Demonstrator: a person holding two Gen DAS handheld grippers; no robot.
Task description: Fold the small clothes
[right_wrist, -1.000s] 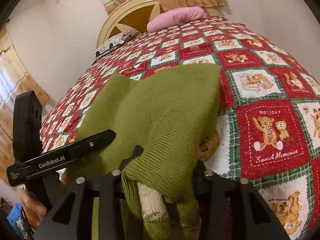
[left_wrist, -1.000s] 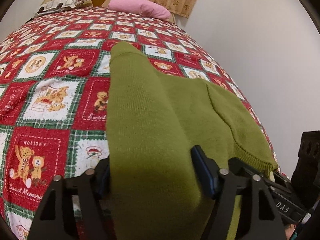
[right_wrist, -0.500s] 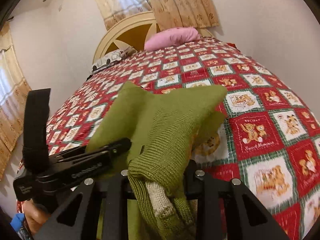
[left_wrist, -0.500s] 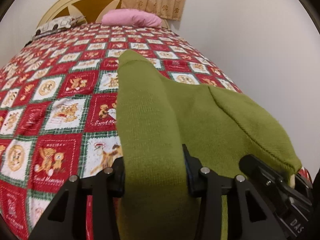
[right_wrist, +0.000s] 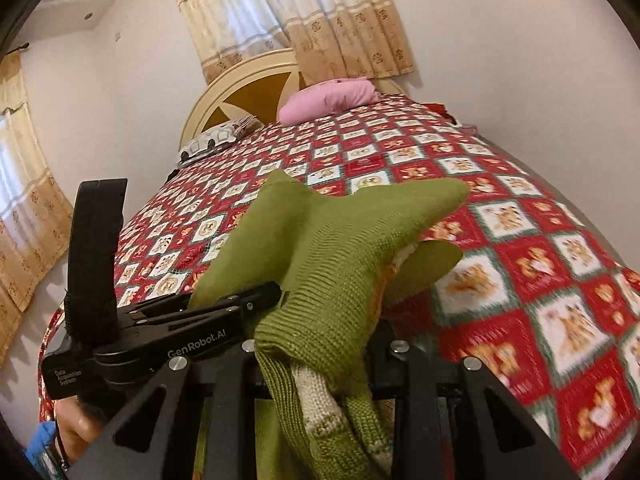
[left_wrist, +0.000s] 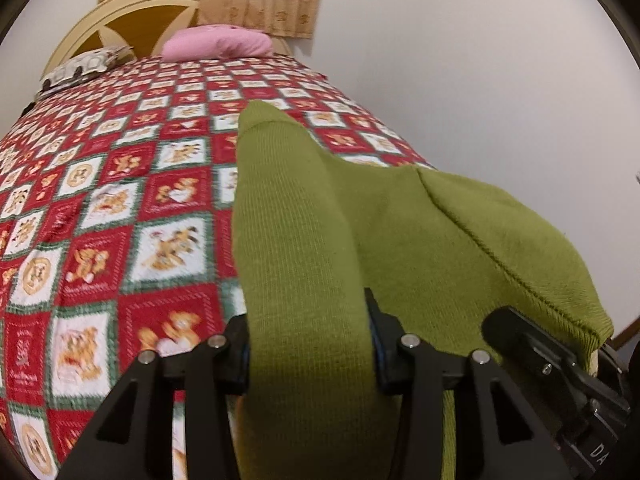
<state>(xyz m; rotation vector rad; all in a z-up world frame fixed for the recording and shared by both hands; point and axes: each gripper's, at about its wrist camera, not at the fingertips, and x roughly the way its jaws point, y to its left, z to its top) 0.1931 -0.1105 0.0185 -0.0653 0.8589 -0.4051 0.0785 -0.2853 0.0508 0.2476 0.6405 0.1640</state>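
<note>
A small green knit sweater [left_wrist: 304, 240] is held up above the bed between both grippers. My left gripper [left_wrist: 308, 344] is shut on one bunched edge of it, and the cloth drapes over its fingers. My right gripper [right_wrist: 316, 364] is shut on the other edge, where a ribbed hem and a cream patch [right_wrist: 316, 396] show. The sweater [right_wrist: 332, 248] stretches away from the right gripper, its far tips hanging free over the quilt. The left gripper's body [right_wrist: 160, 340] shows at the left of the right wrist view, close beside the right gripper.
The bed carries a red, green and white teddy-bear quilt [left_wrist: 104, 208]. A pink pillow [left_wrist: 218, 43] and a patterned pillow [left_wrist: 80, 66] lie at the headboard [right_wrist: 248, 92]. A white wall [left_wrist: 480, 80] runs along the bed's right side. Curtains [right_wrist: 280, 12] hang behind.
Both grippers have lifted and tilted up with the sweater, so more of the headboard, curtains and wall show. The sweater has come up off the quilt. Both stay shut on it.
</note>
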